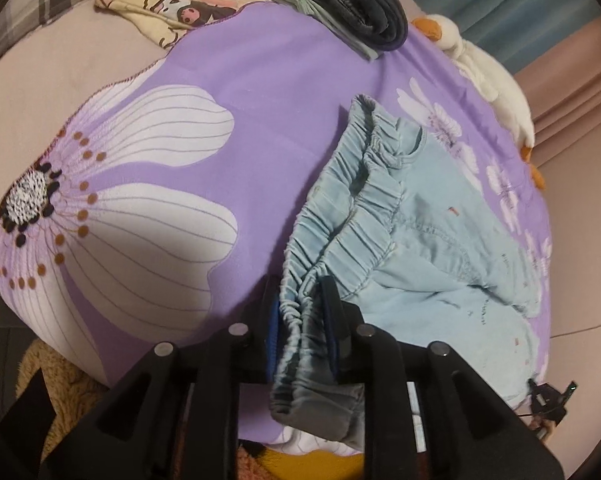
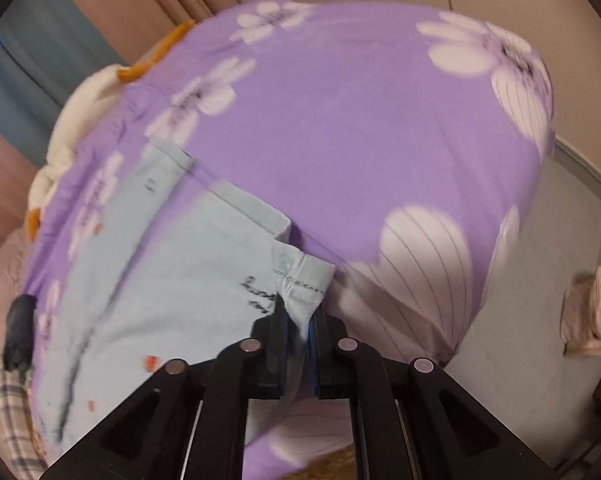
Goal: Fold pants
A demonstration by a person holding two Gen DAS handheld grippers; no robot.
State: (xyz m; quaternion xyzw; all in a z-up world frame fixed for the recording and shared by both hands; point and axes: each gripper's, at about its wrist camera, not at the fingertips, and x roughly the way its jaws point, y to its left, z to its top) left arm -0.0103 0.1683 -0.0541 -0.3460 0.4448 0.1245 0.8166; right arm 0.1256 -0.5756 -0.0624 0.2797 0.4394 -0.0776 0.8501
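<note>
Light blue pants (image 1: pixel 432 240) lie on a purple flowered cloth (image 1: pixel 284 92). Their gathered elastic waistband runs toward the lower middle of the left wrist view, where my left gripper (image 1: pixel 302 312) is shut on a bunched stretch of it. In the right wrist view the pants (image 2: pixel 172 272) spread to the left, with both leg ends visible. My right gripper (image 2: pixel 298 322) is shut on the stitched hem corner (image 2: pixel 304 276) of the nearer leg, which stands up between the pads. This view is blurred.
A stack of folded dark and green clothes (image 1: pixel 352 4) and a yellow cartoon-print cloth (image 1: pixel 172 4) lie at the far edge. A white plush duck (image 1: pixel 496 84) rests along the right side. The cloth (image 2: pixel 380 128) drops off to a pale floor (image 2: pixel 540 280).
</note>
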